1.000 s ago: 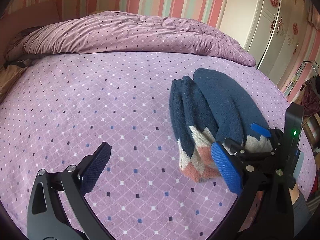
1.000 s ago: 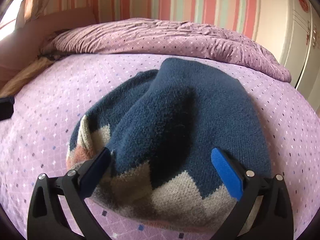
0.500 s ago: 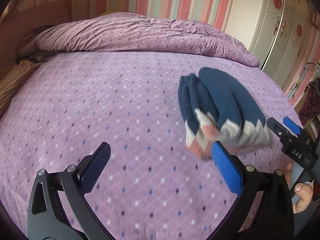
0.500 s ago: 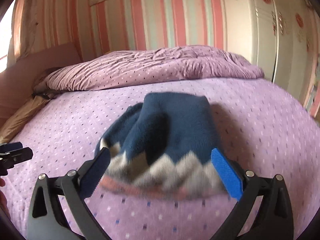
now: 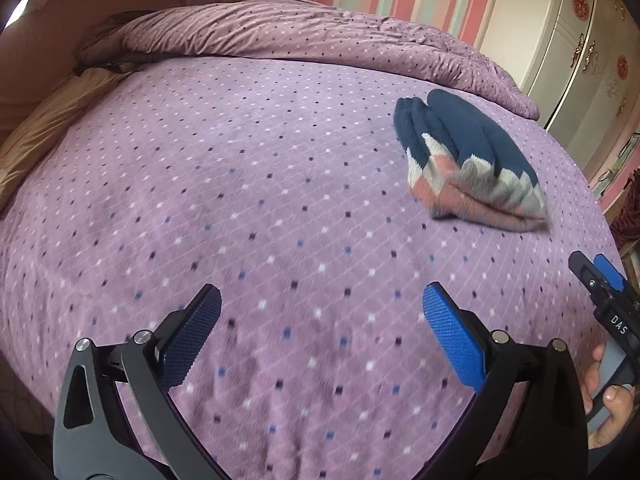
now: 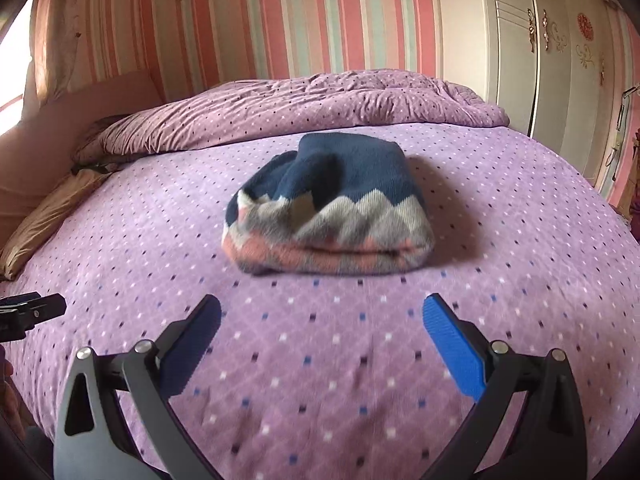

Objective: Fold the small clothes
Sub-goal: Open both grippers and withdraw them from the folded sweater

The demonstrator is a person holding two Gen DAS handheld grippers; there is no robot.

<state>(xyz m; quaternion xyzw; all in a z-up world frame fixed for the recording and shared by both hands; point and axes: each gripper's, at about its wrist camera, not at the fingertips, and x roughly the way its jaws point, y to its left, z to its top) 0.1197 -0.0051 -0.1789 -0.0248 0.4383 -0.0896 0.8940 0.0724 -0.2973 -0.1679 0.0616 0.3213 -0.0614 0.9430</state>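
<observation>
- A folded navy-blue knitted garment (image 6: 330,210) with a grey and salmon-pink zigzag hem lies on a purple diamond-quilted bedspread (image 6: 328,360) dotted with small white, blue and dark squares, toward the bed's right-hand edge.
- The right gripper (image 6: 322,350), black-armed with blue ribbed pads, hangs over the bedspread with its jaws spread wide and nothing between them; the garment sits straight ahead of the fingertips, apart from them, with a strip of bare bedspread between.
- The left gripper (image 5: 322,350), of the same make, is likewise spread wide and empty above the bedspread; in the left wrist view the garment (image 5: 468,164) lies well ahead and to the right of its right pad, not touching it.
- The garment's patterned hem faces both grippers; its plain navy part points toward a rumpled purple dotted duvet (image 6: 292,116) heaped along the bed's far edge.
- In the left wrist view the right gripper (image 5: 606,300) shows at the right border, near the bed's right edge, gripped by a hand (image 5: 610,404).
- A tan pillow (image 6: 48,220) rests at the bed's left edge; a pink-striped wall (image 6: 280,28) and a white wardrobe (image 6: 560,60) stand behind.
</observation>
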